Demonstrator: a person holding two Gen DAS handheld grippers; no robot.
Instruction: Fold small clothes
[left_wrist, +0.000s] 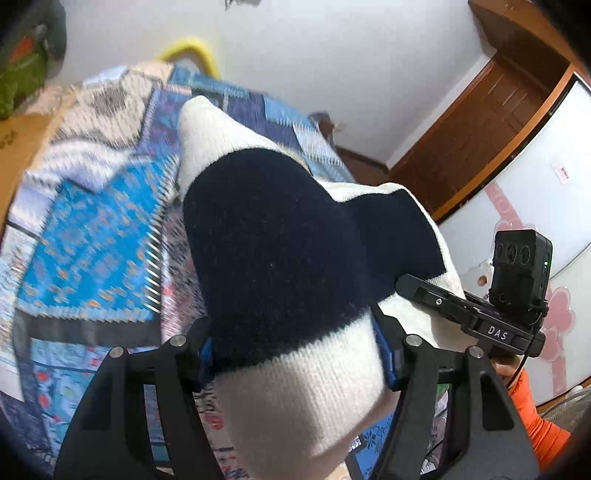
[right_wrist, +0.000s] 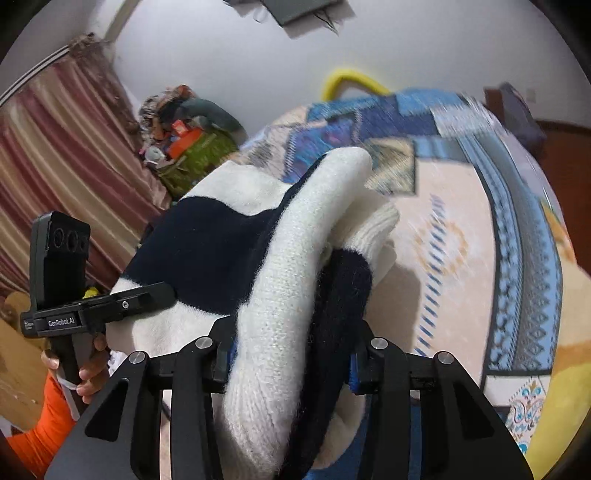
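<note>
A thick knit garment (left_wrist: 273, 240) with wide white and navy stripes hangs bunched above the bed, stretched between both grippers. My left gripper (left_wrist: 295, 362) is shut on one end, its blue pads (left_wrist: 205, 354) pressing the fabric from both sides. My right gripper (right_wrist: 290, 363) is shut on a folded bundle of the same garment (right_wrist: 207, 251), white and navy layers squeezed between its fingers. In each view the other gripper's body shows at the side: the right gripper (left_wrist: 443, 299) and the left gripper (right_wrist: 110, 306), fingertips buried in the knit. Hands in orange sleeves (right_wrist: 37, 435) hold the handles.
A patterned blue and cream quilt (left_wrist: 85, 229) covers the bed (right_wrist: 461, 240) below. A cardboard box (left_wrist: 14, 147) and a green bag of clutter (right_wrist: 199, 155) stand at the left by a striped curtain (right_wrist: 55, 166). A wooden door (left_wrist: 480, 122) and a white cabinet (left_wrist: 535, 166) stand at the right.
</note>
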